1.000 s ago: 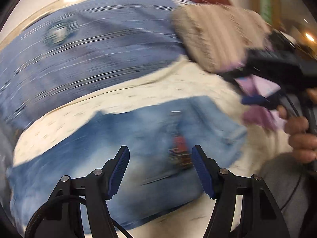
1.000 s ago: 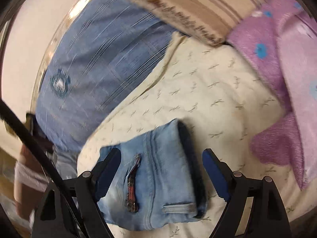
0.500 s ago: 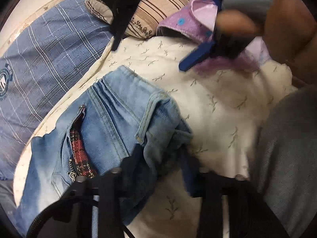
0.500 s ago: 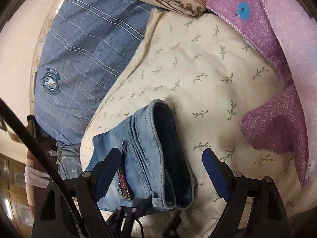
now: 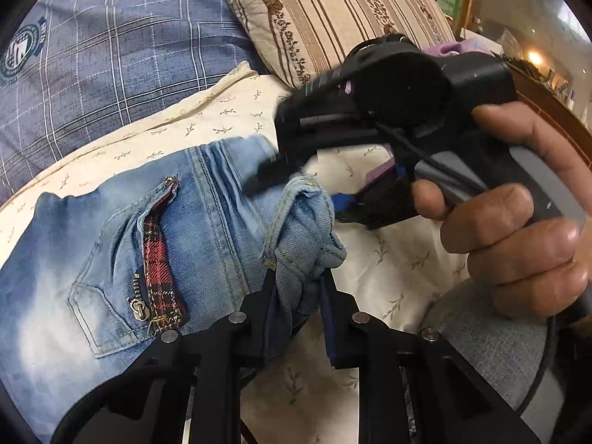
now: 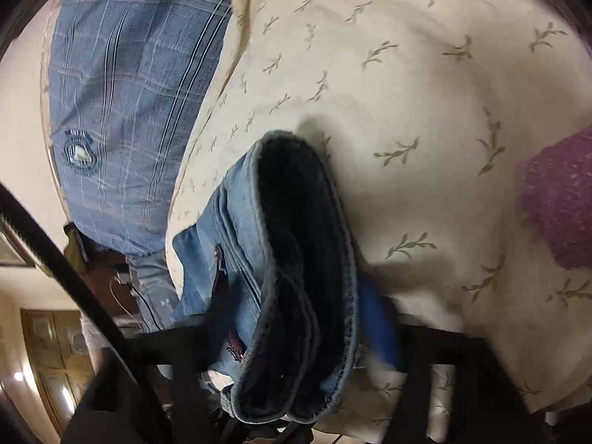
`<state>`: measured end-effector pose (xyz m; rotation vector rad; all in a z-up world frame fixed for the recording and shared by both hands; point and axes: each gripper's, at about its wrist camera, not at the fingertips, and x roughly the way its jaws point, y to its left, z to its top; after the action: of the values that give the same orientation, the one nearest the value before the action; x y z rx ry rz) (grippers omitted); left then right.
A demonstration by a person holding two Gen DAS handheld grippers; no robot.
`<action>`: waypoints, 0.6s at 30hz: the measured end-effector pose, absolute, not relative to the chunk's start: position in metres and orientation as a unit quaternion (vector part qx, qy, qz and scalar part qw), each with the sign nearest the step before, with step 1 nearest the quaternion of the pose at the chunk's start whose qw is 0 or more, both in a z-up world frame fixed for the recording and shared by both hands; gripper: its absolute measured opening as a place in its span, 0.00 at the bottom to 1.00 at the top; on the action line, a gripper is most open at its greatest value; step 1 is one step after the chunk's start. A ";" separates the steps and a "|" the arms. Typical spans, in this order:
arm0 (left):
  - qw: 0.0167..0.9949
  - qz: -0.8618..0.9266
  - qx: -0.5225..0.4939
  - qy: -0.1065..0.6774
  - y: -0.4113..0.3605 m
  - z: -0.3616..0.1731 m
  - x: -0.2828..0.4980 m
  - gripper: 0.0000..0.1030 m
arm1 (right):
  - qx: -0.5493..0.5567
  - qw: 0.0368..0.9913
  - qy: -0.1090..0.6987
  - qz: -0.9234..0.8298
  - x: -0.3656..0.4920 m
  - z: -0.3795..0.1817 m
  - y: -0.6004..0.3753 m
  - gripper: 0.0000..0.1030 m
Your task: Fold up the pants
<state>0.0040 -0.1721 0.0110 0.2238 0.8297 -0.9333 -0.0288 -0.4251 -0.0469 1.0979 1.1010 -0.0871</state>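
Note:
Light blue jeans (image 5: 111, 240) with a red plaid zip pocket lie folded on a cream leaf-print bedsheet (image 5: 388, 259). My left gripper (image 5: 298, 281) has a bunched corner of the waistband pinched between its pads, and its jaws are still closing. A hand (image 5: 518, 222) holds my right gripper (image 5: 307, 188) just beyond it at the same waistband end. In the right wrist view the jeans (image 6: 240, 222) show a dark, gaping waist opening. It lies between the closing jaws of my right gripper (image 6: 292, 325), and the blue pad (image 6: 373, 318) is beside the denim edge without squeezing it.
A blue plaid pillow (image 5: 111, 55) lies at the far left, seen also as a blue plaid pillow (image 6: 122, 74) in the right wrist view. A striped pillow (image 5: 333, 11) sits behind the jeans. A purple blanket (image 6: 555, 199) lies right. A grey-clothed leg (image 5: 481, 333) is near right.
Both grippers dropped down onto the waistband end of the jeans. The left jaws closed on its corner. The right jaws narrowed around the waist opening.

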 end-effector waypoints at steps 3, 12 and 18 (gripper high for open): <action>0.807 -0.435 0.089 0.389 -0.173 0.013 0.003 0.17 | 0.472 0.730 0.494 -0.034 -0.025 -0.038 -0.419 0.14; 0.807 -0.428 -0.019 0.407 -0.147 0.033 0.009 0.17 | 0.351 0.824 0.445 -0.017 -0.023 0.015 -0.382 0.09; 0.805 -0.419 -0.147 0.392 -0.080 0.061 0.018 0.16 | 0.266 0.875 0.403 0.035 -0.010 0.066 -0.323 0.08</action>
<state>0.0181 -0.0799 0.0605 -0.3151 0.8395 -0.8975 -0.0098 -0.3226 0.0665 0.5547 0.8417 0.0731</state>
